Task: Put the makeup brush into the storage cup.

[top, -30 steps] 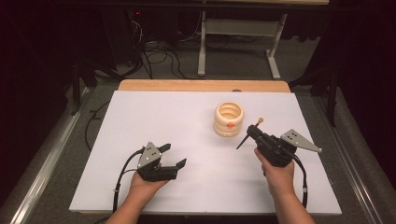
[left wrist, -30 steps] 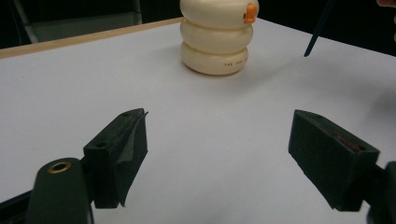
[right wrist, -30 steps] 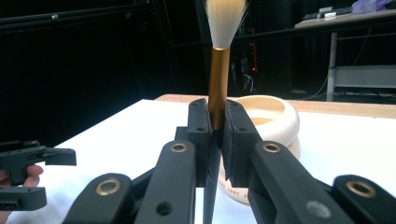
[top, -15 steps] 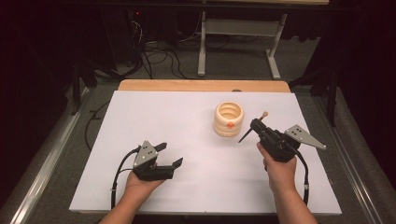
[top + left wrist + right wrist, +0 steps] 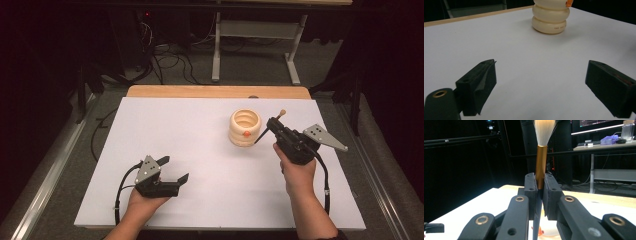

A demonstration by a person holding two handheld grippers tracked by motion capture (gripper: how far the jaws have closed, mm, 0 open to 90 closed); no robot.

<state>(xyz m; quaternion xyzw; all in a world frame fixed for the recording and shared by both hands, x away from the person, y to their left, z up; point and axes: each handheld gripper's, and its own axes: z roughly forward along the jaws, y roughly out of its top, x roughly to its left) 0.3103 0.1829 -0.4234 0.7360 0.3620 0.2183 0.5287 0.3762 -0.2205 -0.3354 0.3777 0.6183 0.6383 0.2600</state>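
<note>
brush (image 5: pixel 541 162) clamped in right gripper (image 5: pixel 539 185), just beside the ribbed cream holder (image 5: pixel 245 128)
left gripper (image 5: pixel 174 170) rests on the white table (image 5: pixel 190 130), well apart from the holder; its jaws have just been opening, nothing between them.

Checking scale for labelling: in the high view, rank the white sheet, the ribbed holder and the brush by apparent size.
1. White sheet
2. Ribbed holder
3. Brush, partly hidden in the right tool, so less sure
</note>
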